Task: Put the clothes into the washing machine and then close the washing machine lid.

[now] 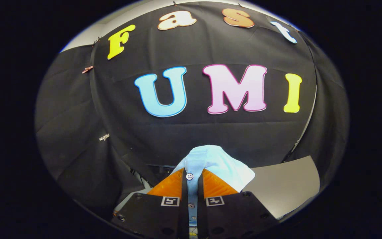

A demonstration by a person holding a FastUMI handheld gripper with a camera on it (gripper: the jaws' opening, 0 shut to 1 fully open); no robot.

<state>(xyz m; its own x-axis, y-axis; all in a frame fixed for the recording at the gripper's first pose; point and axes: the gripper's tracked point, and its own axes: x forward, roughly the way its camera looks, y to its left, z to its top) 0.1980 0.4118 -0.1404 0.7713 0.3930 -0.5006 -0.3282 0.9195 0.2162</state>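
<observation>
A light blue buttoned shirt (216,162) is pinched between my two fingers, its button strip running down the narrow gap between them. My gripper (191,181) is shut on this fabric and holds it up, with a fold of cloth bulging above and to the right of the fingertips. The shirt hangs in front of the black cloth wall. What lies below the fingers is hidden.
The black cloth wall (191,132) stands close ahead and wraps round to the left. A pale grey flat surface (287,186) lies to the right of the fingers. Small clips (104,136) hold the cloth on the left.
</observation>
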